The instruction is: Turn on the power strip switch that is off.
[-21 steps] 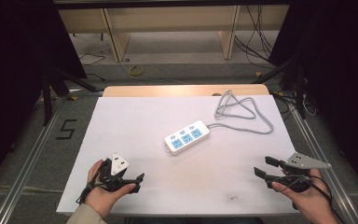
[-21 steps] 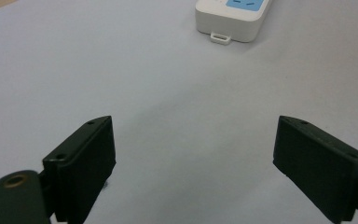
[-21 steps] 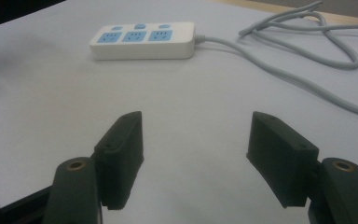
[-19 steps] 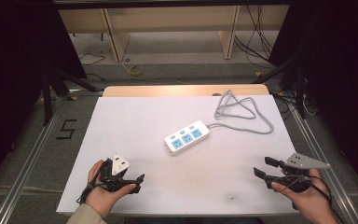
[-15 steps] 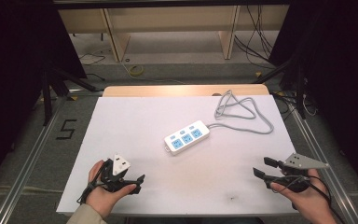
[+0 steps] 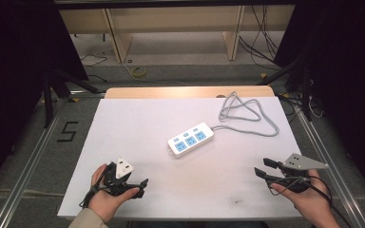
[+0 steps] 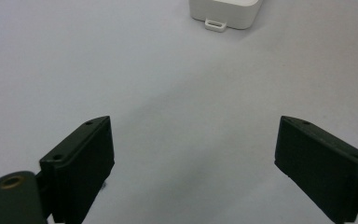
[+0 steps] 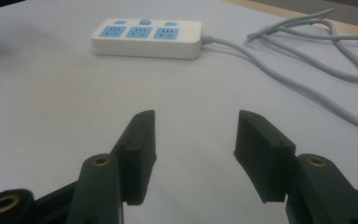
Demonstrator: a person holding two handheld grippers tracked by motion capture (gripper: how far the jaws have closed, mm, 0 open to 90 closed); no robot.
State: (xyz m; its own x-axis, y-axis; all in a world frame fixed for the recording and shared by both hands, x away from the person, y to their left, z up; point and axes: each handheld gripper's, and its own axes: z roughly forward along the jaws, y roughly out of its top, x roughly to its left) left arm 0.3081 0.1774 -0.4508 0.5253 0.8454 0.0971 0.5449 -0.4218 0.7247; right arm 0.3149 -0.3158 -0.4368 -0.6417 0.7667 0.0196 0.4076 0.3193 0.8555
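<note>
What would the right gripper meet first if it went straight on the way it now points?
Probably the power strip: it lies ahead of the open right gripper, slightly left of centre, with only bare table between them.

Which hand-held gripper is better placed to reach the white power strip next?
Probably the right hand-held gripper. Its open jaws point toward the power strip, whose long side faces it in the right gripper view. The left hand-held gripper, also open, sees only the strip's near end.

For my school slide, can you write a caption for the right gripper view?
Open right gripper faces a white power strip with three blue sockets; its grey cable loops across the white table.
</note>
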